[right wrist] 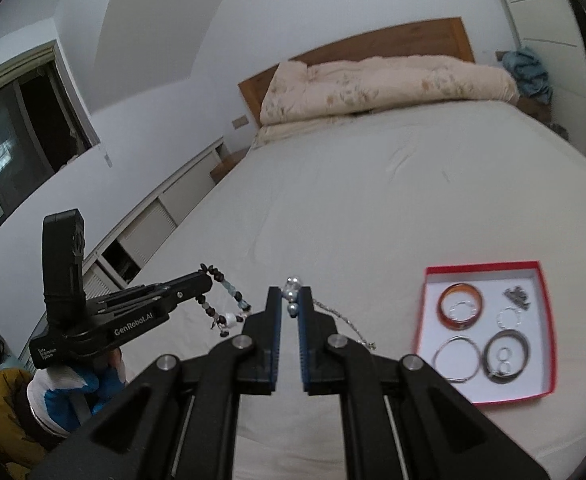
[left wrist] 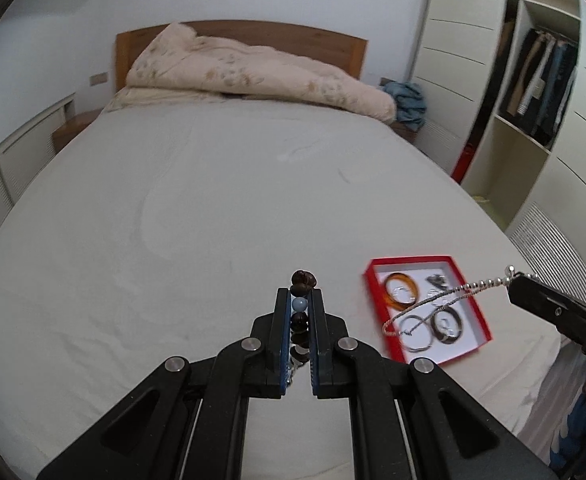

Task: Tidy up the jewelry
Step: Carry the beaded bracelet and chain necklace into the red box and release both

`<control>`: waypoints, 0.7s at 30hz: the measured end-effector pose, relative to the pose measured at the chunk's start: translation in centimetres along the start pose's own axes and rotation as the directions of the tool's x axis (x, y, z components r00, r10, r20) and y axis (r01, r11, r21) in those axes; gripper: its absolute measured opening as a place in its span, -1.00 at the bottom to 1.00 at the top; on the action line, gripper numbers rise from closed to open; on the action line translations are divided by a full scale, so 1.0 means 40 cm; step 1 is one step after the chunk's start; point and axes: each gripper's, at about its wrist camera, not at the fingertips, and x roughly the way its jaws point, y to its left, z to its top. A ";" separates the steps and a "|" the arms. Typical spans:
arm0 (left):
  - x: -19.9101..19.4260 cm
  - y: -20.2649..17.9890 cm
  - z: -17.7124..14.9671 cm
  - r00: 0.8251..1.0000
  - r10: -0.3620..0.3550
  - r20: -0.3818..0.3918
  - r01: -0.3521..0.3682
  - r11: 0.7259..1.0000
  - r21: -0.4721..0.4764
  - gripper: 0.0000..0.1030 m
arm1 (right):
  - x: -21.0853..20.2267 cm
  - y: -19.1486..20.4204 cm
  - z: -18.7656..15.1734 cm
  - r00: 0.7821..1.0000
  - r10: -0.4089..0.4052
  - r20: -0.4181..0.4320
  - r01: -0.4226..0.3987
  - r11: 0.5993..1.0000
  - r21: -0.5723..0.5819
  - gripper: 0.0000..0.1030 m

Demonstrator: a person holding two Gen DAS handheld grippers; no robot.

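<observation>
Beaded bracelet [left wrist: 300,312] in left tool [left wrist: 299,300], silver chain [right wrist: 343,318] in right tool [right wrist: 289,300]

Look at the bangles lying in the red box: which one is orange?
The amber-orange bangle in the far-left corner of the red box. The silver bangle in front of it and the dark bangle near right are not orange.

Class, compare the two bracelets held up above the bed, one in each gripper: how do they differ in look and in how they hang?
The beaded bracelet in the left gripper is chunky, with dark brown and pale blue beads; the silver chain in the right gripper is thin, with small shiny beads. The beaded bracelet hangs as a short loop; the silver chain trails in a long strand. Both are clamped in shut jaws, outside the red box.
</observation>
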 end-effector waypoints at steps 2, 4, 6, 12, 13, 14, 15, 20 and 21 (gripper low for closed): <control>0.000 -0.038 0.008 1.000 -0.018 0.001 0.018 1.000 0.021 -0.85 | -0.042 -0.016 0.006 1.000 -0.016 0.023 0.016 1.000 0.005 -0.86; 0.008 -0.075 0.017 0.999 -0.038 -0.002 0.038 0.998 0.042 -0.85 | -0.072 -0.040 0.014 0.999 -0.035 0.041 0.034 0.999 0.010 -0.86; 0.030 -0.121 0.030 0.998 -0.067 -0.012 0.068 0.996 0.063 -0.85 | -0.103 -0.068 0.020 0.997 -0.059 0.057 0.058 0.998 0.015 -0.86; 0.108 -0.247 0.049 0.990 -0.127 -0.054 0.133 0.983 0.123 -0.85 | -0.132 -0.175 0.040 0.989 -0.122 0.081 0.118 0.992 0.044 -0.86; 0.127 -0.268 0.051 0.989 -0.136 -0.065 0.144 0.981 0.132 -0.85 | -0.130 -0.201 0.043 0.987 -0.135 0.082 0.131 0.990 0.053 -0.86; 0.150 -0.290 0.052 0.986 -0.145 -0.078 0.155 0.978 0.142 -0.85 | -0.129 -0.217 0.046 0.987 -0.142 0.081 0.137 0.989 0.059 -0.86; 0.172 -0.311 0.052 0.984 -0.152 -0.091 0.165 0.975 0.151 -0.85 | -0.124 -0.238 0.049 0.986 -0.150 0.079 0.145 0.987 0.067 -0.86; 0.254 -0.390 0.059 0.978 -0.166 -0.129 0.189 0.962 0.196 -0.85 | -0.087 -0.332 0.065 0.983 -0.174 0.065 0.167 0.980 0.104 -0.86; 0.266 -0.399 0.061 0.977 -0.167 -0.133 0.192 0.961 0.199 -0.85 | -0.080 -0.350 0.069 0.982 -0.177 0.063 0.170 0.979 0.111 -0.86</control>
